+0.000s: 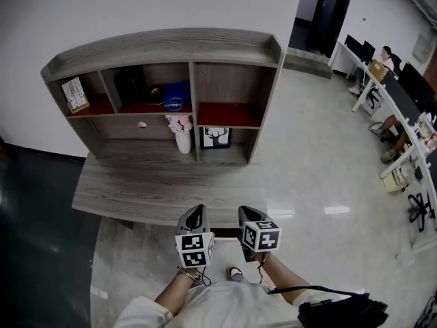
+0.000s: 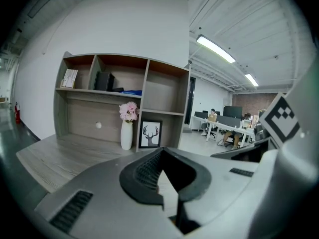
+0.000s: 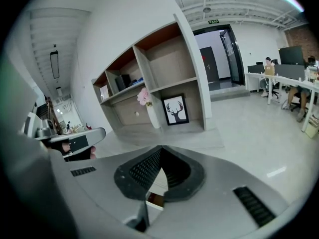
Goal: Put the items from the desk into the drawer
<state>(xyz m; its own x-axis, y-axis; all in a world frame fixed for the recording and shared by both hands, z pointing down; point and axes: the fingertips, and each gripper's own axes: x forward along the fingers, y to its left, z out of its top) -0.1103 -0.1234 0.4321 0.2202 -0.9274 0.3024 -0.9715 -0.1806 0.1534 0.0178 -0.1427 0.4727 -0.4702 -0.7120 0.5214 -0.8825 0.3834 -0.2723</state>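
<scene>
A grey wooden desk (image 1: 136, 190) carries a shelf unit (image 1: 164, 46). On the desk stand a white vase with pink flowers (image 1: 181, 134) and a framed deer picture (image 1: 215, 137). Left of the vase is a closed drawer with a round knob (image 1: 141, 124). The shelves above hold a book (image 1: 75, 94), a black box (image 1: 131, 84) and blue-handled scissors (image 1: 172, 104). My left gripper (image 1: 196, 212) and right gripper (image 1: 247, 212) hover side by side in front of the desk's near edge. Both are shut with nothing in them. The vase (image 2: 126, 133) and picture (image 2: 150, 134) lie well ahead of the left gripper (image 2: 160, 152). The right gripper (image 3: 160, 148) points at the picture (image 3: 175, 110).
A shiny floor lies to the right of the desk (image 1: 321, 176). People sit at office desks with monitors at the far right (image 1: 396, 94). A dark doorway (image 1: 328, 12) is behind the shelf unit. A dark panel (image 1: 34, 238) borders the desk's left.
</scene>
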